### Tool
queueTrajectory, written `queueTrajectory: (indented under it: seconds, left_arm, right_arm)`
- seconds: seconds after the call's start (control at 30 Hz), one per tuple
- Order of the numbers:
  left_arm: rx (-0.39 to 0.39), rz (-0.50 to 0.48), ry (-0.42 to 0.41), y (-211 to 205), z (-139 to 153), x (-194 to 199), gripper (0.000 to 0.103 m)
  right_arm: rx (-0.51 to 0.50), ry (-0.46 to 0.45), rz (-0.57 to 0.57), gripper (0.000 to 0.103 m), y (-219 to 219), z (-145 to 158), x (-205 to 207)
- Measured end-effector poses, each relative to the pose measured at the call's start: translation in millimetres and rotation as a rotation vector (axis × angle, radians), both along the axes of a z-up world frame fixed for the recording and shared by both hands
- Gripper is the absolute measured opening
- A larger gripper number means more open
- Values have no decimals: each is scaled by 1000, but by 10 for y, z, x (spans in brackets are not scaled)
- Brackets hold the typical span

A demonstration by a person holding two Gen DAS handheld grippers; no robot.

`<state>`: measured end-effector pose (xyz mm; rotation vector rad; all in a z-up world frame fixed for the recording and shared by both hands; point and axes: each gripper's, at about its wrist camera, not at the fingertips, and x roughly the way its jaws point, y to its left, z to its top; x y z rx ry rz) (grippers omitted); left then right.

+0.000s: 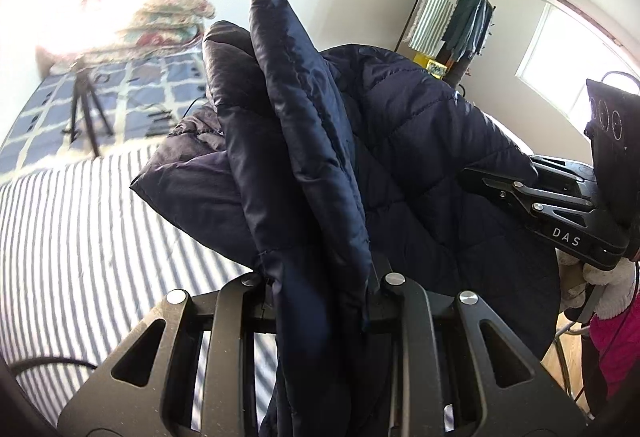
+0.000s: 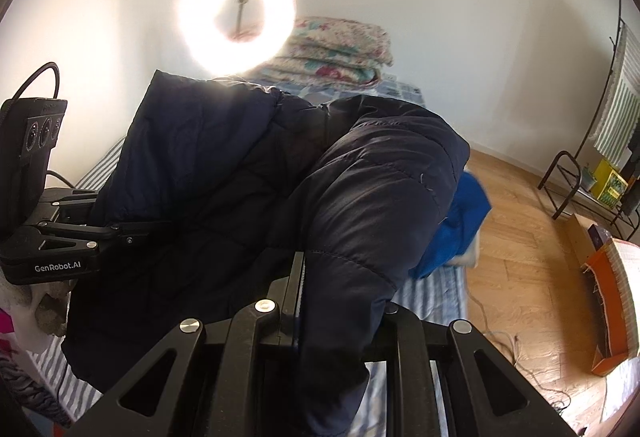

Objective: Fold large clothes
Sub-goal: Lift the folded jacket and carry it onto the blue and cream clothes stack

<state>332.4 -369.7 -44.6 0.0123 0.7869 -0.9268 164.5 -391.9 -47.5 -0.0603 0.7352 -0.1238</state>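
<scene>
Left gripper (image 1: pixel 320 285): fingers closed on a thick fold of the dark navy quilted jacket (image 1: pixel 420 141), which rises between them and stands up in front of the lens. Right gripper (image 2: pixel 340 293): fingers clamped on another padded section of the same jacket (image 2: pixel 224 173), the fabric draping over the right-hand finger and hiding it (the left-hand finger shows as a thin black blade against the cloth).

The jacket is held up off the bed (image 1: pixel 80 237) between the two grippers, over the striped sheet near the bed's near edge; its lower hem hangs down toward the sheet, and whether it touches cannot be determined. Each gripper appears in the other's view, just beside the jacket's outer edge.

At the far end of the bed, against the wall, lies a stack of folded floral blankets (image 2: pixel 340 49). A blue garment (image 2: pixel 456 221) sits at the bed's right-hand edge, partly behind the jacket. A ring light (image 2: pixel 236 17) glares near the wall. A clothes rack (image 1: pixel 452 17) stands by the far wall.
</scene>
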Motion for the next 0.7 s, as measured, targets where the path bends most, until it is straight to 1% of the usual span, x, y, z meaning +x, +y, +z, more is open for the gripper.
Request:
queueTrajectory:
  seconds: [0.23,0.47,0.7]
  left_arm:
    - [-41,-48,-14,-585,5,655,24]
    - [-44,-62,-51,-1137,13,1157,24]
    - [-66,-49,-30,-1430,-23,1558,23]
  right_arm:
    - [1,-41,-59,16,-563,38,461]
    - [-17,-58,-109,16,-990,12,875]
    - [-40,-57,-102,16,-1329,7,1258]
